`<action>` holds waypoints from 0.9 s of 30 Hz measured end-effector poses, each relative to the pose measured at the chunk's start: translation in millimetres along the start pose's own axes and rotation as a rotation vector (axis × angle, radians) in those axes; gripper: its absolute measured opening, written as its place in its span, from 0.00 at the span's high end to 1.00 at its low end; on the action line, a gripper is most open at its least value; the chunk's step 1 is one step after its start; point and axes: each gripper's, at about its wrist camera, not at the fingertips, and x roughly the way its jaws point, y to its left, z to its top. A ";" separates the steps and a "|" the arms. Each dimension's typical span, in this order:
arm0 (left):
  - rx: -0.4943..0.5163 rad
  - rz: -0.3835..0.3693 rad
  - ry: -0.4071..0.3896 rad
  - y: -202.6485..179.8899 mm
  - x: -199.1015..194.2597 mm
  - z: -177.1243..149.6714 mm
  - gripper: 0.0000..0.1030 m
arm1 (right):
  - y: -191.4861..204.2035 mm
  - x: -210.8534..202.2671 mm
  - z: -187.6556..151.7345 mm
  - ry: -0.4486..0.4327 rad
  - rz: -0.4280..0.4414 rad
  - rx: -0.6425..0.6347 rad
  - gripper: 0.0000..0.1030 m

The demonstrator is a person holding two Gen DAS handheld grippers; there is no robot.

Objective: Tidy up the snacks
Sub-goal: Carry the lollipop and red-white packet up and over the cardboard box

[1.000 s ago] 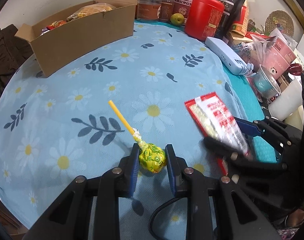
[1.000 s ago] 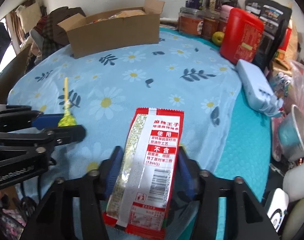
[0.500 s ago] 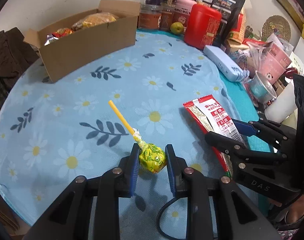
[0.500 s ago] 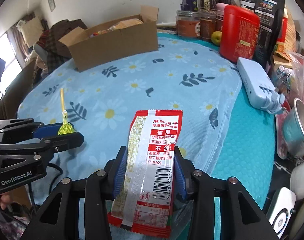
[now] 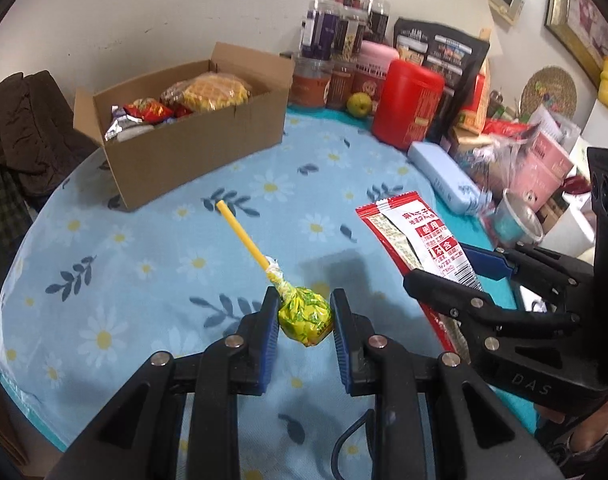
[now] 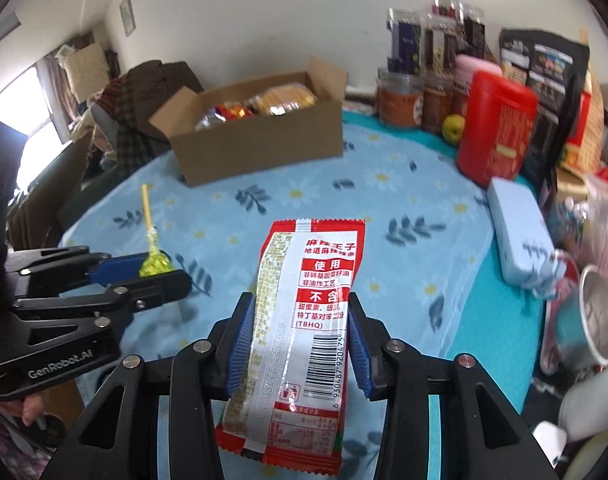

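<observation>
Holding one snack each above the table, the left gripper (image 5: 304,316) pinches the lollipop (image 5: 304,315) and the right gripper (image 6: 298,344) clamps the red packet (image 6: 304,312); both likely go next into the cardboard box (image 5: 192,152) at the far edge.

Black left gripper (image 5: 304,312), blue ribbed pads, silver screws (white "GenRobot.AI" lettering), possibly patterned sleeve
</observation>
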 end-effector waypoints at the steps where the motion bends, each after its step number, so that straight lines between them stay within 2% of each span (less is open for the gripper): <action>1: -0.002 0.001 -0.012 0.9 -2.1 3.4 0.76 | 1.4 -1.8 3.8 -0.010 0.004 -0.003 0.58; 14: 0.000 0.031 -0.167 18.8 -29.9 62.6 0.76 | 14.5 -21.2 66.6 -0.139 0.027 -0.065 0.58; 19: -0.005 0.025 -0.235 30.0 -42.0 94.1 0.76 | 17.7 -24.4 100.7 -0.205 0.028 -0.092 0.58; 24: -0.007 -0.011 -0.275 42.7 -45.8 129.2 0.76 | 21.7 -21.2 134.0 -0.257 0.048 -0.126 0.58; 27: -0.004 0.008 -0.314 50.4 -46.3 151.3 0.76 | 22.9 -14.0 155.5 -0.278 0.063 -0.137 0.58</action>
